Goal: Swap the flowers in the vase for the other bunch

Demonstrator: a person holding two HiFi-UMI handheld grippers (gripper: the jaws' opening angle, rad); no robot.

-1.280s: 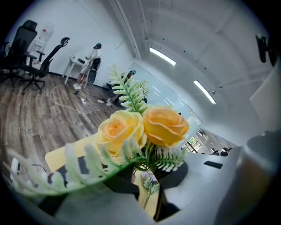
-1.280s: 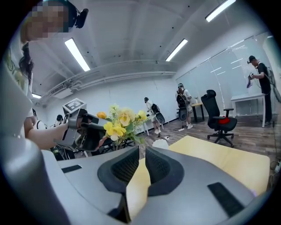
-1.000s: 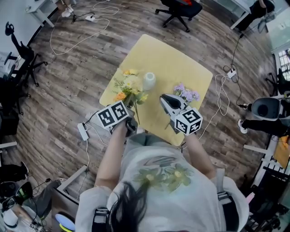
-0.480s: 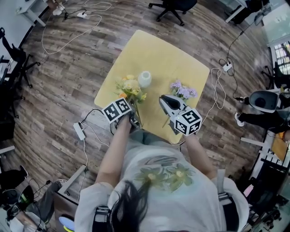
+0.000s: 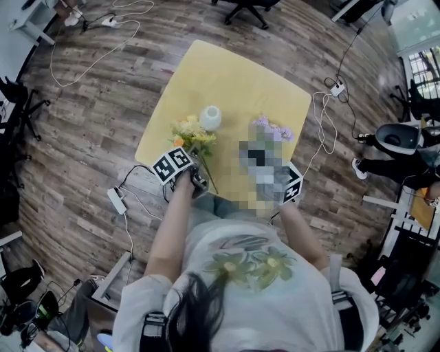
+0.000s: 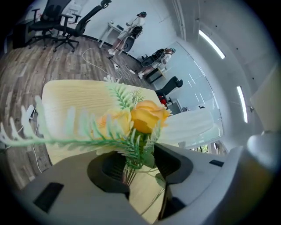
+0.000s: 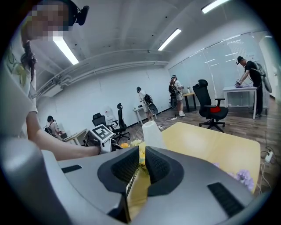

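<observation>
On the yellow table (image 5: 234,75) stands a white vase (image 5: 210,118) with no flowers in it. Just in front of it lies the yellow and orange bunch (image 5: 190,132), its stems running back to my left gripper (image 5: 199,177) at the near table edge. In the left gripper view the stems (image 6: 131,169) sit between the pads of the left gripper (image 6: 139,154). Its jaws have just been opening and stand apart from the stems. The purple bunch (image 5: 271,129) lies to the right. My right gripper (image 7: 142,160) hovers near it, shut and empty; the head view blurs it.
The vase (image 7: 151,134) and the purple bunch (image 7: 243,176) also appear in the right gripper view. Cables and a power strip (image 5: 115,201) lie on the wood floor by the table's near left corner. Office chairs (image 5: 244,7) stand beyond the table.
My left gripper has sunk with the yellow bunch, which now rests low by the vase near the table's front edge. The right gripper has barely moved.
</observation>
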